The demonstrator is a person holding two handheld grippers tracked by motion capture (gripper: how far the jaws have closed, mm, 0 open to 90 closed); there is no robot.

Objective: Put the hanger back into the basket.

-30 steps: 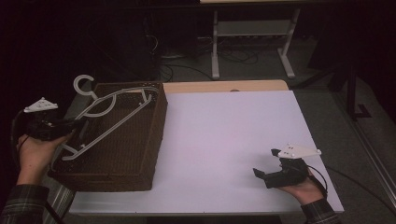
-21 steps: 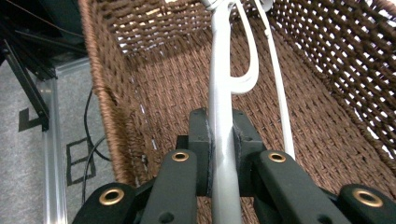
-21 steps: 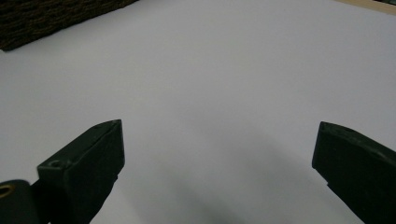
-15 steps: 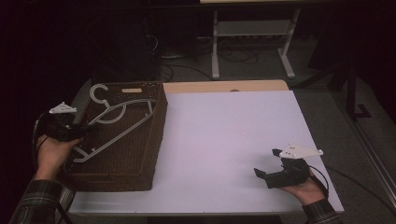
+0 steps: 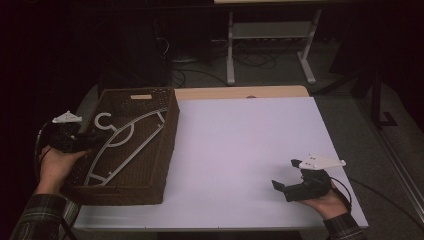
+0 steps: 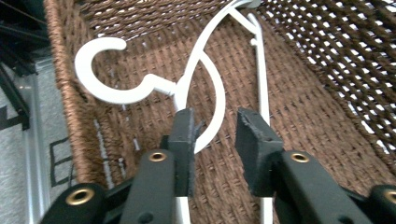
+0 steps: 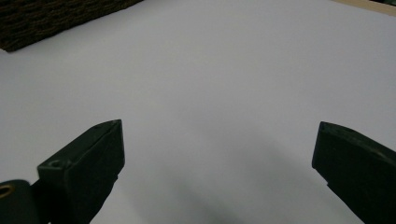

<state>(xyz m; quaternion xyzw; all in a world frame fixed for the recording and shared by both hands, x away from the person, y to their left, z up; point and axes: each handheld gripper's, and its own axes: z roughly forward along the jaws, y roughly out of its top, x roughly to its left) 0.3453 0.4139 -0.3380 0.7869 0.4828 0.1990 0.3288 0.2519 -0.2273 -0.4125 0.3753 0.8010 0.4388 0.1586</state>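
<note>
Hanger (image 5: pixel 122 147), white and plastic, lies flat on the floor of the brown wicker basket (image 5: pixel 167 145) at the table's left side. In the high view its long axis runs from about 7 o'clock at the lower bar end to 1 o'clock at the far shoulder, and its hook curls at the 11 o'clock end, close to the basket's left wall.

The left gripper (image 5: pixel 82 142) reaches over that left wall, and the hanger lies to its 3 o'clock. In the left gripper view its jaws have just been opening; they stand a little apart with the hanger's curved inner rib (image 6: pixel 212 100) between them, the left pad beside the rib and the right pad clear of it. Nothing appears clamped, so I judge this to be the release after setting the hanger down in the basket.

The right gripper (image 5: pixel 287 187) rests well apart near the table's lower right edge, its jaws spread wide over the bare white tabletop (image 7: pixel 224 70) with nothing between them.

The left hand is by far the nearer. Drawing back toward 9 o'clock should clear the rib, provided the left pad does not snag it and drag the hanger along.
</note>
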